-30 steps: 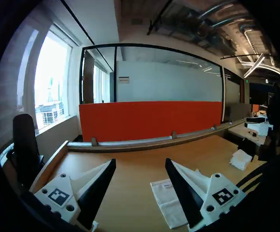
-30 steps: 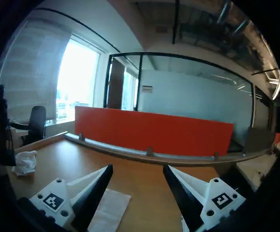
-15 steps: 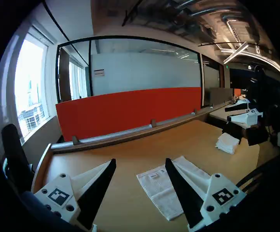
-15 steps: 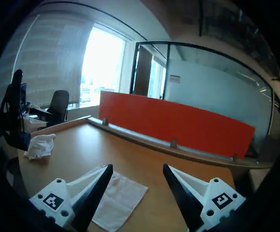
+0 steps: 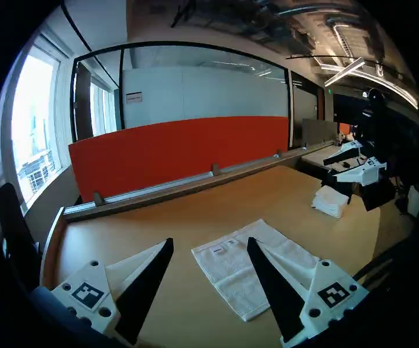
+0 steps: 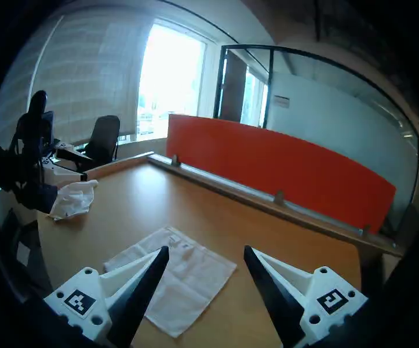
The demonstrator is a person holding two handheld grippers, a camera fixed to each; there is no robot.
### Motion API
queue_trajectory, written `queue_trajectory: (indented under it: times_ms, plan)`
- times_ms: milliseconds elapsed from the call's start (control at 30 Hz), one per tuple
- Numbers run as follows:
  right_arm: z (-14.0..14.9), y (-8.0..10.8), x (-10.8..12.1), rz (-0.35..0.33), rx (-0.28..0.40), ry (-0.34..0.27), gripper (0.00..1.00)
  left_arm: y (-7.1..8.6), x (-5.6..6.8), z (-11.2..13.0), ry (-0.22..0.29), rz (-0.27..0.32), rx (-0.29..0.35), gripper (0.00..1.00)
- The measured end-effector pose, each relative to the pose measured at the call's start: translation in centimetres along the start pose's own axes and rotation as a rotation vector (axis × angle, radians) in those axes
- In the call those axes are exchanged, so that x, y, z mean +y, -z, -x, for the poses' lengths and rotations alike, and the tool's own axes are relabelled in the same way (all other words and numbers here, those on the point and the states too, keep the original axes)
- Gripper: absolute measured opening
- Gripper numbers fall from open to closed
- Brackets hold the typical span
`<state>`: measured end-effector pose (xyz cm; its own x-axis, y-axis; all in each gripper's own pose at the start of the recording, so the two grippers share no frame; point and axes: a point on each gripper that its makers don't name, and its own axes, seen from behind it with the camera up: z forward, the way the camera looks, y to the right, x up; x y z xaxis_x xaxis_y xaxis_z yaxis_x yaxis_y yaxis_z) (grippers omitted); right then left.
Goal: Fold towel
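Observation:
A white towel (image 5: pixel 226 268) lies spread flat on the wooden table (image 5: pixel 168 220), with a small label near its far edge. My left gripper (image 5: pixel 208 240) hovers open above the towel's near left part, nothing between its fingers. In the right gripper view the same towel (image 6: pixel 193 272) lies flat below my right gripper (image 6: pixel 204 249), which is open and empty above its near edge. The right gripper (image 5: pixel 354 167) also appears far off at the right of the left gripper view, held by a person.
A folded white towel stack (image 5: pixel 329 201) sits near the table's right end. A crumpled white cloth (image 6: pixel 73 199) lies by the left edge. An orange partition (image 5: pixel 180 148) with a rail runs along the back. An office chair (image 6: pixel 102 142) stands by the window.
Both views have swung and tilted down toward the towel, which now shows whole between the fingers instead of as a corner. Both grippers stayed open.

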<state>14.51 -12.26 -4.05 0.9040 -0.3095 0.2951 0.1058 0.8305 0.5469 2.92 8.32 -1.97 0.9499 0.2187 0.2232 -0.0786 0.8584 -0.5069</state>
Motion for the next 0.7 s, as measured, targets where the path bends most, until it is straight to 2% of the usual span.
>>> queue_trajectory:
  times_ms: [400, 700]
  plan:
    - [4.6, -1.1, -0.9, -0.018, -0.065, -0.010, 1.00, -1.6, 1.3, 3.9, -0.014, 0.025, -0.060, 0.94]
    - [8.0, -2.2, -1.6, -0.033, -0.107, -0.010, 1.00, -3.2, 2.8, 7.7, -0.037, 0.056, -0.124, 0.94]
